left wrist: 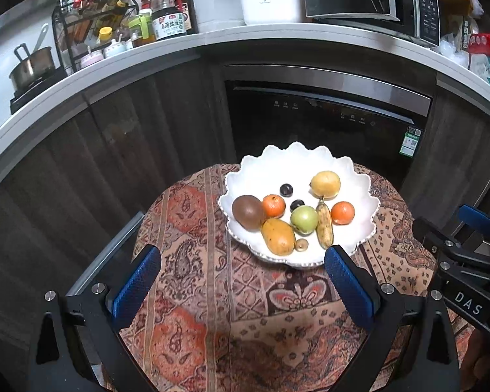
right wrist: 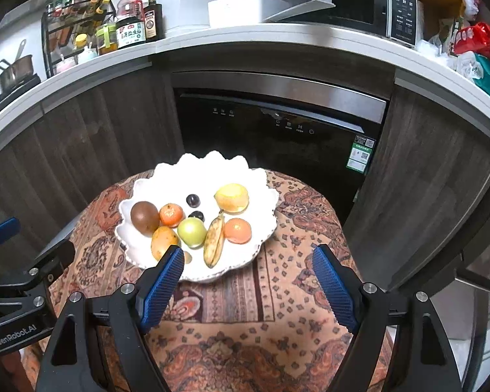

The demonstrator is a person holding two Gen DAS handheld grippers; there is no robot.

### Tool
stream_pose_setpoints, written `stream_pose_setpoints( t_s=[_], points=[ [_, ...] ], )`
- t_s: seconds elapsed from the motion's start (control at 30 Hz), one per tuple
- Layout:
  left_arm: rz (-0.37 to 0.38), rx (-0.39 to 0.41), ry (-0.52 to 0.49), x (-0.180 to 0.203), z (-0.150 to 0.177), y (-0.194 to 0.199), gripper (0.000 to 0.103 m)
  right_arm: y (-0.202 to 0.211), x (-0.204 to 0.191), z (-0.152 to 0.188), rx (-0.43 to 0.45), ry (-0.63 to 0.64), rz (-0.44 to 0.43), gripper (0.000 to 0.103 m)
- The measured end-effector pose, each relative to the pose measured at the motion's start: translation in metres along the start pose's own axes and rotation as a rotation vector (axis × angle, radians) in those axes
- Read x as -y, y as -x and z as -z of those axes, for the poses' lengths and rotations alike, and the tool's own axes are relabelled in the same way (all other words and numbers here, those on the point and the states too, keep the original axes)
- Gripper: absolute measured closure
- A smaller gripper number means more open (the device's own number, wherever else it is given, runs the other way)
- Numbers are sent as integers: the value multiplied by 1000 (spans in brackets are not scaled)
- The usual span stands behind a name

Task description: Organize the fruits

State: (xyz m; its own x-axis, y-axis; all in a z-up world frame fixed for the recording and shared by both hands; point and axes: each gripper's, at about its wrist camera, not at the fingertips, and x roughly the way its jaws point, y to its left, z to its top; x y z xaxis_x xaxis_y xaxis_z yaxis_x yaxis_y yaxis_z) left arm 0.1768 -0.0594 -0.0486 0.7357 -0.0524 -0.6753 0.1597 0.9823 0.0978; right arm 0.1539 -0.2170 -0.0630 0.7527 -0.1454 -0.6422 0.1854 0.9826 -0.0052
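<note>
A white scalloped plate sits on a patterned cloth. It holds a brown kiwi, two oranges, a mango, a green apple, a spotted banana, a yellow fruit, two dark plums and a small brown fruit. My left gripper is open and empty just before the plate. My right gripper is open and empty at the plate's near edge.
The cloth covers a small round table. Behind it stand dark cabinets and a black dishwasher. The counter above holds bottles, a pot, a rice cooker and a microwave.
</note>
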Motion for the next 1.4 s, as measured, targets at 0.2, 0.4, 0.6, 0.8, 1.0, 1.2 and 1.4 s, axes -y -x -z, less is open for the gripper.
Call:
stream_pose_setpoints(
  t_s=[0.2,0.4,0.6,0.8,1.0,1.2,1.4],
  points=[
    [7,-7,16,-3,12,15,1,23,1,11,14,-9,-4,22],
    [3,-10,28,-5,25,32,1,42,2,20,19,-34,-15,22],
    [3,-20,40,-9,38,43,1,53,1,31,7,-42,-8,22],
    [-7,-22,51,-12,50,54,1,62,-1,46,-3,-31,-11,22],
    [-13,-37,65,-15,63,60,1,70,-2,58,-6,-21,-10,21],
    [-18,-46,67,-16,70,64,1,73,-3,62,-9,-23,-18,22],
    [-18,-40,64,-14,70,67,1,76,-1,65,-8,-28,-23,21]
  ],
)
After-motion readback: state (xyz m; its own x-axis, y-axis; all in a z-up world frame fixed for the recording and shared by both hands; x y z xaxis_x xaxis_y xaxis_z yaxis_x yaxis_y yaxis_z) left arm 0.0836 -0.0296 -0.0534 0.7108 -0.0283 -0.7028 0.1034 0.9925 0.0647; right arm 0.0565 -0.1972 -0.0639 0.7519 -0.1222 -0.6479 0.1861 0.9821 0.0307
